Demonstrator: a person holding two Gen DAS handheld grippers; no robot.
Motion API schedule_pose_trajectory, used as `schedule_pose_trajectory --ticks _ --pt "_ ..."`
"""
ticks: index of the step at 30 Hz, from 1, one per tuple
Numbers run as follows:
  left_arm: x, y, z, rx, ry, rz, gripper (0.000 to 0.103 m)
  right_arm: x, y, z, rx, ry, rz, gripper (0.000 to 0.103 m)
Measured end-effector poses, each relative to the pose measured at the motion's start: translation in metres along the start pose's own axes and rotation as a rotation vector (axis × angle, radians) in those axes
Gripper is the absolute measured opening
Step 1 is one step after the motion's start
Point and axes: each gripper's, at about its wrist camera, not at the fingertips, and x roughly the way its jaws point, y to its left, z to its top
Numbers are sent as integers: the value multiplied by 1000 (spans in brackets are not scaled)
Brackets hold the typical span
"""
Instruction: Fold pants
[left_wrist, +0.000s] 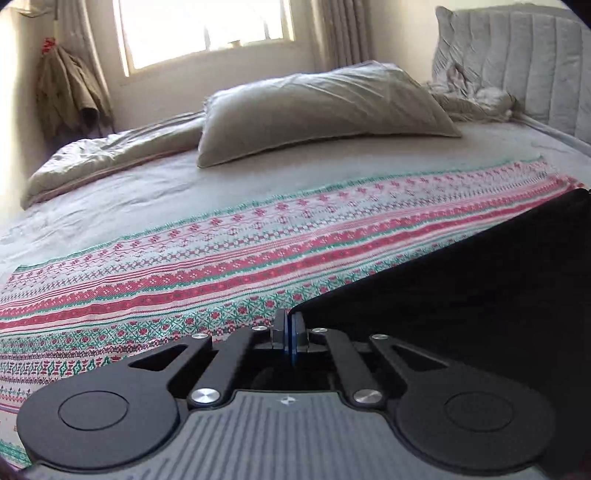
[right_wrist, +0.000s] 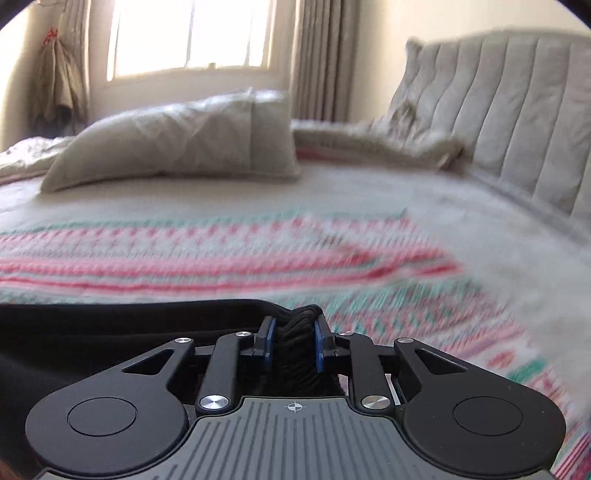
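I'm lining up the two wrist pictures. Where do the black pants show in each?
Left wrist: black pants fill the lower right, corner at the closed fingers.
Right wrist: black pants lower left, a bunch pinched between the fingers.
Shared landmark: grey pillow.

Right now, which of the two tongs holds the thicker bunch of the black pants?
The right tongs: a thick wad of the black pants keeps their pads apart. The left tongs are pinched nearly shut at the fabric's edge.
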Motion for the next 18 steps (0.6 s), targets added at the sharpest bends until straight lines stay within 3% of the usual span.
schedule_pose_trajectory --ticks 3,6,7,9,10,11,12,18 --pt "14 -5 -10 -6 40 18 6 11 8 2 -33 -24 -23 19" --pt "13 -17 -12 47 31 67 11 38 24 -10 -129 65 -56 25" --pt "10 -20 -10 63 32 77 15 37 26 -11 -146 59 -70 30" --pt "-1 -20 -7 56 32 69 38 31 27 -7 -155 51 -89 49" --pt "-9 -19 -7 41 19 58 45 24 25 -5 -150 51 -89 66" --pt "-18 -17 -7 27 4 51 56 17 21 -3 -137 47 -89 72" --pt "-28 -16 -8 12 -8 45 64 7 16 -2 -116 35 -84 73" --pt "-89 -3 -28 -79 11 24 80 -44 -9 -6 0 92 7 80"
